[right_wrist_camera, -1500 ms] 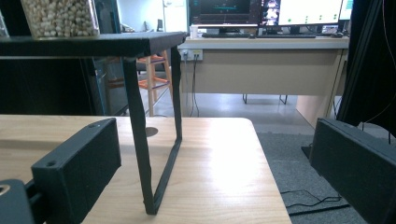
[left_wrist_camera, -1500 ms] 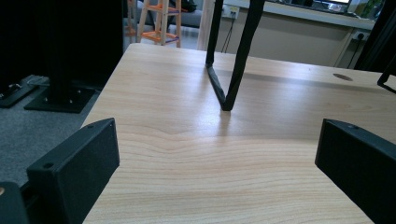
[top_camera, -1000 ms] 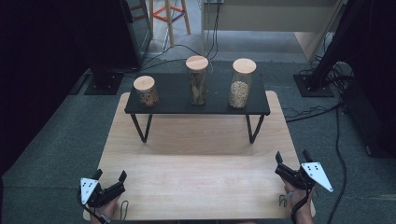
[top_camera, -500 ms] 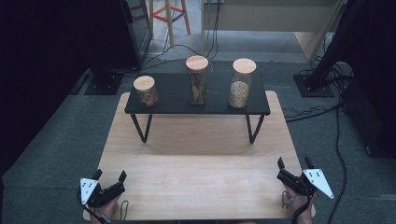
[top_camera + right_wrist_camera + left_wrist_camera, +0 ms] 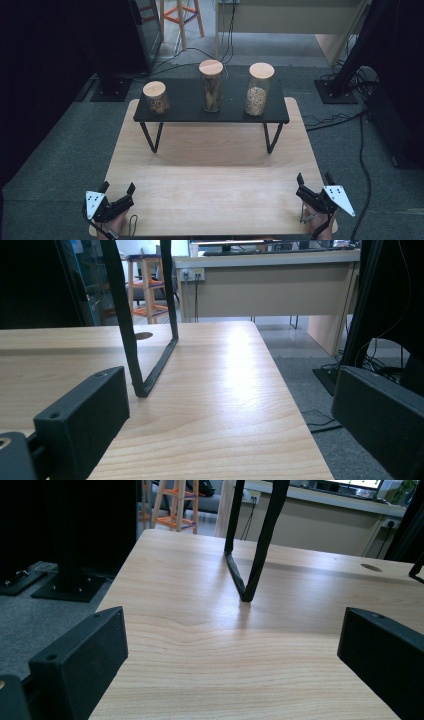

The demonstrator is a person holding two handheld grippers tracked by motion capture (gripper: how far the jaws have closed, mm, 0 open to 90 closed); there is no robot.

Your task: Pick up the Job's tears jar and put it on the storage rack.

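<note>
Barely anything shifts: your right gripper (image 5: pixel 314 184) drifts slightly back from the black shelf (image 5: pixel 210 107); left gripper (image 5: pixel 118 194) stays parked. Both jaws gape, empty. Three lidded jars (image 5: pixel 211 85) remain on the shelf, untouched — no step begun.

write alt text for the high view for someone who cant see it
Three wood-lidded glass jars stand in a row on a low black shelf at the far end of a wooden table. At the near corners, the left gripper and right gripper rest open, holding nothing.
</note>
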